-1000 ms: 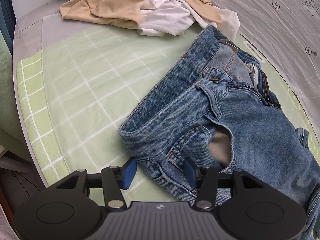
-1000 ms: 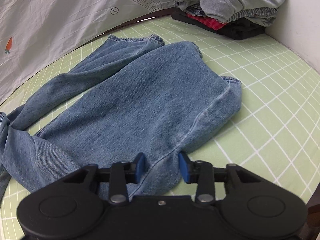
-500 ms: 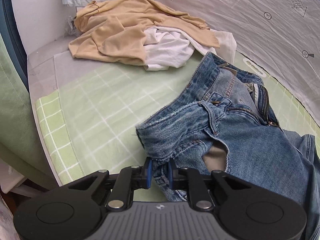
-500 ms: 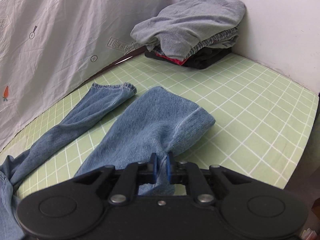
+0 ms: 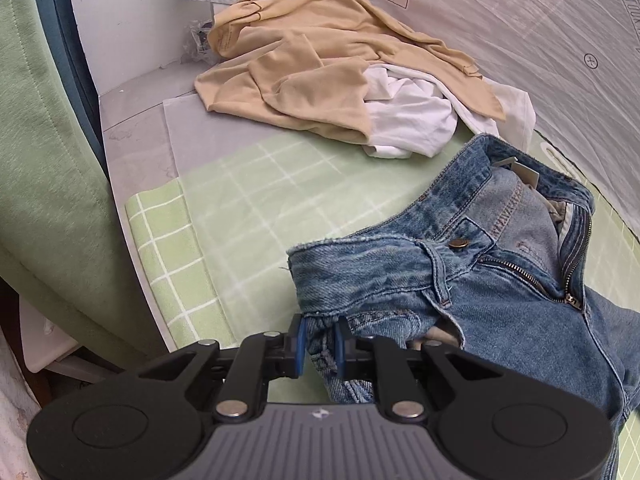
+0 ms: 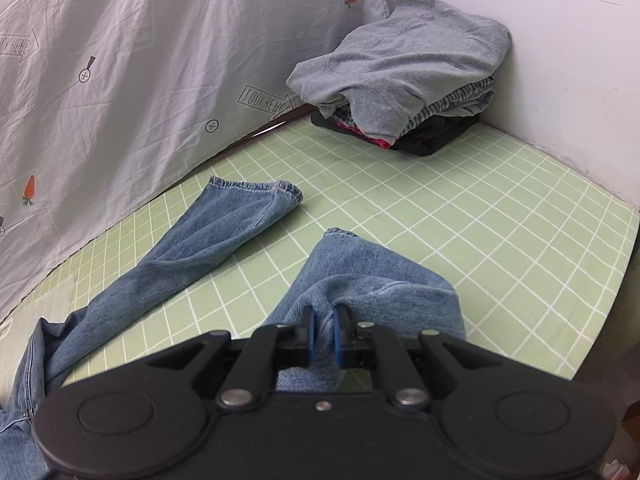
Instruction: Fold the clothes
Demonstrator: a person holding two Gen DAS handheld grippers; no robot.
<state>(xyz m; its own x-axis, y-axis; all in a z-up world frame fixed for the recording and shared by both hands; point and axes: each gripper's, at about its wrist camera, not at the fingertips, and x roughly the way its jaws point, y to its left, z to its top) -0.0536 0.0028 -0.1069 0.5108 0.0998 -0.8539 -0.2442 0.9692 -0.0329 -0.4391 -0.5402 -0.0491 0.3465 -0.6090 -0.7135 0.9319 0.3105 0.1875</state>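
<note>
Now, step: your left claw (image 5: 320, 344) pinches the blue denim jeans (image 5: 500, 288) at the waistband; right claw (image 6: 324, 336) pinches a leg.
Next: lay the near leg (image 6: 372, 280) over the far leg (image 6: 208, 240).

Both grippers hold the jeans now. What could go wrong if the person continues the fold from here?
1. The left gripper pinches only a small corner of the waistband, so the heavy jeans may slip out when lifted.
2. The right gripper holds one leg; the other leg lies apart, so the fold may come out uneven.
3. The fly is open, and the front may bunch up.
</note>
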